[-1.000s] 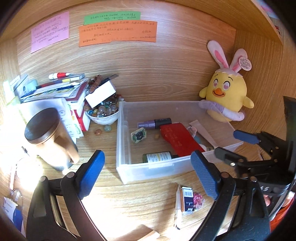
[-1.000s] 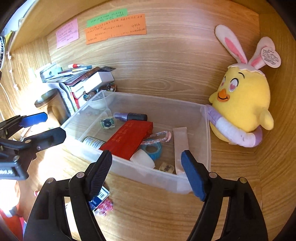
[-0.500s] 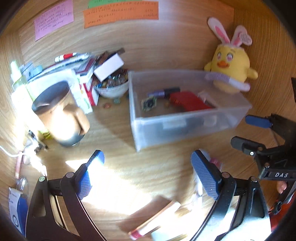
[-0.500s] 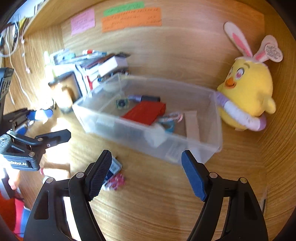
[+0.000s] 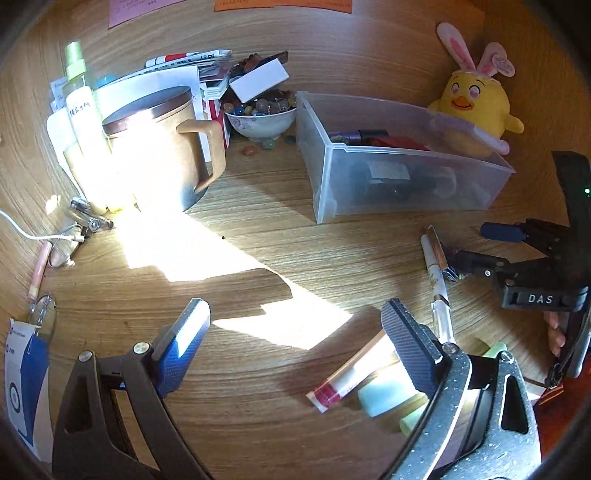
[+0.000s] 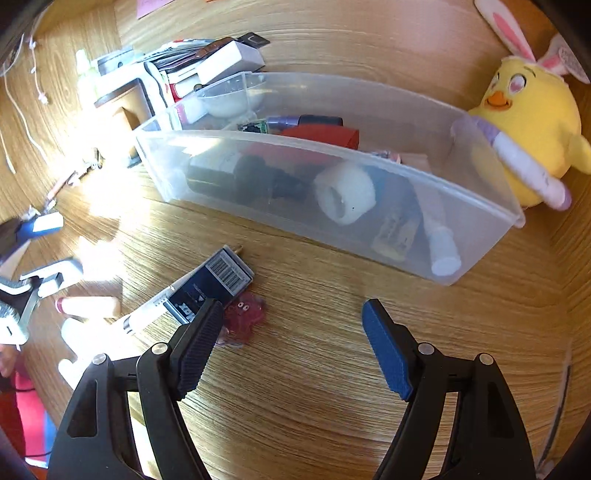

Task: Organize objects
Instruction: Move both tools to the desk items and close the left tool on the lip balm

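Wood worktop (image 6: 314, 387) carries a clear bin (image 6: 369, 229) at the far side, already holding bottles, so loose things likely belong there. Near it lie a blue box (image 6: 214, 284), pen (image 5: 436, 273) and tube (image 5: 347, 376). Both grippers, left (image 5: 295, 336) and right (image 6: 291, 343), hover with jaws wide and empty.

A home study nook: a wooden desk (image 5: 258, 258) with sticky notes (image 5: 125, 11) above a mug (image 5: 159, 147), books (image 5: 207, 74) behind it, plush chick (image 5: 476, 107) far right.
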